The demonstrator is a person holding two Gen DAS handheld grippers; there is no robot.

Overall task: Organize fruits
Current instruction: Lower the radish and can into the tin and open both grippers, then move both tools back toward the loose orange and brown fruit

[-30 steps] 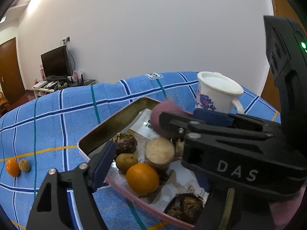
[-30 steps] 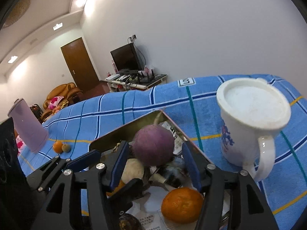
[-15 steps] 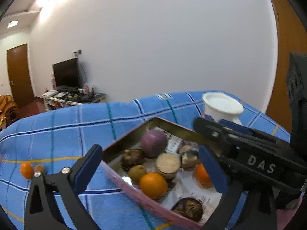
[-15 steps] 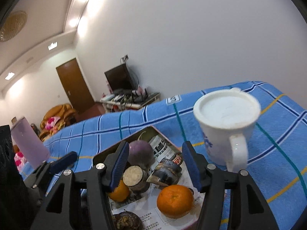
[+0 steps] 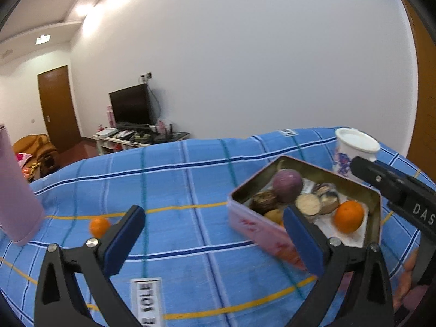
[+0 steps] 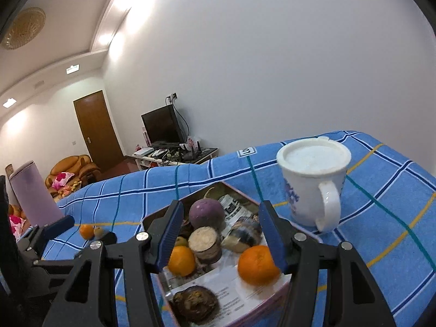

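- Since the earlier frames both grippers have drawn back from the tin; the purple fruit, then between the right gripper's fingers, now lies in the tin, and the left jaws have gone from partly closed to full spread.
- Left gripper (image 5: 214, 222) — jaws spread wide, nothing between them, over the bare blue checked cloth (image 5: 177, 179) to the left of the tin.
- Right gripper (image 6: 220, 234) — jaws partly apart, pinching nothing, held above the tin's near half.
- Tin (image 6: 239, 190) — open, paper-lined, resting on the cloth. Contents, near to far: a dark brown fruit (image 6: 194, 303) at the near edge; two oranges, one near left (image 6: 181, 261) and one near right (image 6: 256, 264); a cut round piece with a pale face (image 6: 204, 241) at centre; the purple fruit (image 6: 206, 214) toward the far corner.
- Loose orange (image 5: 99, 226) — on the cloth well left of the tin, with a small brownish fruit (image 6: 99, 231) touching its right side.
- White mug (image 6: 313, 182) — upright, just right of the tin's far side.
- Lilac bottle (image 6: 35, 194) — upright, far left.
- Television (image 6: 160, 125) — against the far wall.
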